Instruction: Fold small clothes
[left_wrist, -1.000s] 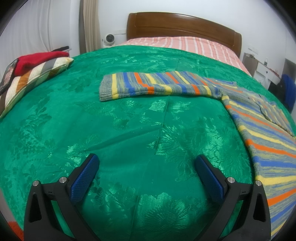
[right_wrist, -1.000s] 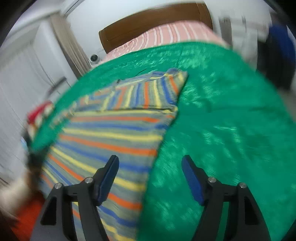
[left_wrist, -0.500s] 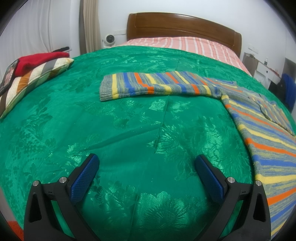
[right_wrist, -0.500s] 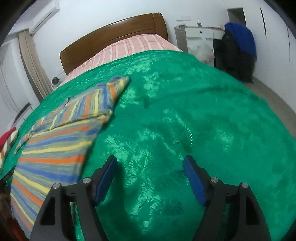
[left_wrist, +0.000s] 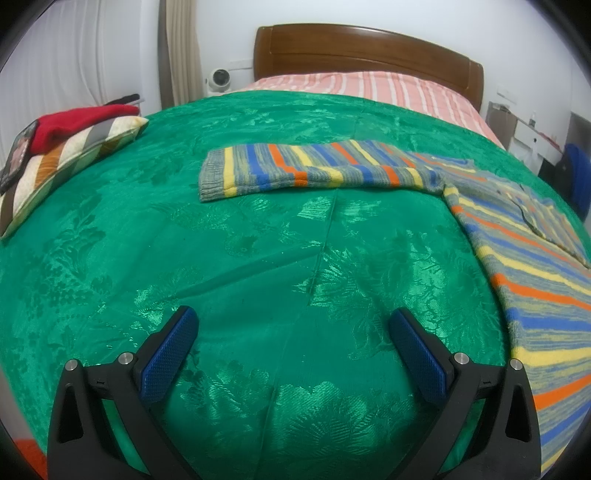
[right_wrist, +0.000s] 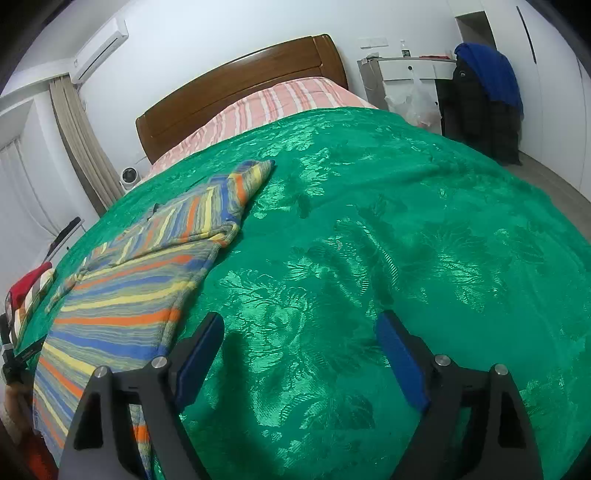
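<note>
Because the sweater (left_wrist: 524, 280) lies spread flat on the green bedspread (left_wrist: 258, 258) with its sleeves laid out, both grippers hang above bare cloth on either side of it, a stance that seems meant for starting a fold from the outside in. One sleeve (left_wrist: 306, 170) stretches straight across the bed toward the left, and the left gripper (left_wrist: 291, 332) hovers nearer than it with jaws spread wide and nothing between the pads, so that sleeve looks like its likely target. Seen from the right wrist, the sweater's body runs from the near left edge of the bed up toward the headboard (right_wrist: 236, 92), and the other sleeve (right_wrist: 236, 184) angles away up the bed. The right gripper (right_wrist: 299, 343) sits just beside the garment's right edge, its jaws opening over empty bedspread and gripping nothing; its left finger (right_wrist: 199, 354) stands close to that hem. In appearance the sweater is a soft knit in blue, orange, yellow and grey stripes, lying smooth with few wrinkles. A striped pillow (left_wrist: 62, 166) with something red on top rests at the far left, well apart from the work.
</note>
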